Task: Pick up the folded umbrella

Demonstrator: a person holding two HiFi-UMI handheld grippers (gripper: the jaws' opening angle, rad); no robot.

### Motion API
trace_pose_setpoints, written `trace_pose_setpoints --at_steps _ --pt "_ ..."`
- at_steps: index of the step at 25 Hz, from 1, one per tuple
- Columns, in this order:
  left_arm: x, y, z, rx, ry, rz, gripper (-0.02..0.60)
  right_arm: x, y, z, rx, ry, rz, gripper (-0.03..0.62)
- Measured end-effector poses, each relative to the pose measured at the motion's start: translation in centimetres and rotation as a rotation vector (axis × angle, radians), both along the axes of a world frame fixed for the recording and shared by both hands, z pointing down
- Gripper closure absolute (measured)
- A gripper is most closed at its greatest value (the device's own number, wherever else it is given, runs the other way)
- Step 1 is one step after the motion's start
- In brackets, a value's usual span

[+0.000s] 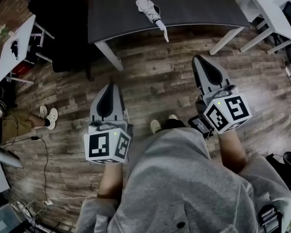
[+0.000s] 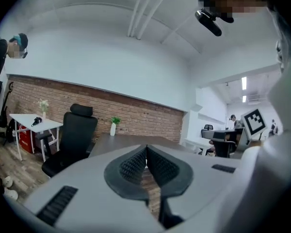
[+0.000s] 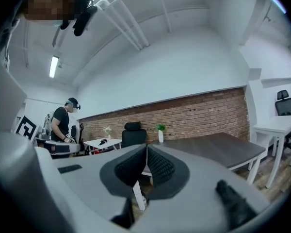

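The folded umbrella [image 1: 149,8], pale grey with a white handle that sticks out over the near edge, lies on the dark table [image 1: 203,4] at the top of the head view. Both grippers hang over the wooden floor, well short of the table. My left gripper [image 1: 109,85] is shut with nothing in it, its ribbed pads meeting at the tip [image 2: 146,147]. To the right and a little nearer the table, my right gripper [image 1: 198,58] is also shut and empty [image 3: 146,147]. Neither gripper view shows the umbrella; only the tabletop [image 3: 223,147] appears beyond the jaws.
A black office chair [image 1: 63,23] stands at the table's left end. White side tables stand at far left [image 1: 17,42] and top right [image 1: 271,11]. Another person [image 1: 19,123] sits at the left edge, with cables [image 1: 43,169] on the floor nearby.
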State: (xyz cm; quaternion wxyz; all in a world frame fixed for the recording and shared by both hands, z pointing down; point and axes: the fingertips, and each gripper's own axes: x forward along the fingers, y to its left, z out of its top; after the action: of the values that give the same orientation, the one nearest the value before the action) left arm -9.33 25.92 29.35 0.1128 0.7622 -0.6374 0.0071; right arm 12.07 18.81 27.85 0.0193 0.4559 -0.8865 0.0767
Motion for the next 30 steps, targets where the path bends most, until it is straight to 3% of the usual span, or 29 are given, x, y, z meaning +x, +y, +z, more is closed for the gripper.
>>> trace_pose_setpoints --at_steps 14,30 --pt "-0.4 0.6 -0.9 -0.018 -0.075 -0.017 0.566 -0.5 2.4 0.2 -0.014 -0.001 -0.007 0.571" --pt "-1.4 -2.7 -0.4 0.017 -0.001 -0.012 0.566 -2.6 -0.8 1.1 -0.011 0.004 -0.038 0.571"
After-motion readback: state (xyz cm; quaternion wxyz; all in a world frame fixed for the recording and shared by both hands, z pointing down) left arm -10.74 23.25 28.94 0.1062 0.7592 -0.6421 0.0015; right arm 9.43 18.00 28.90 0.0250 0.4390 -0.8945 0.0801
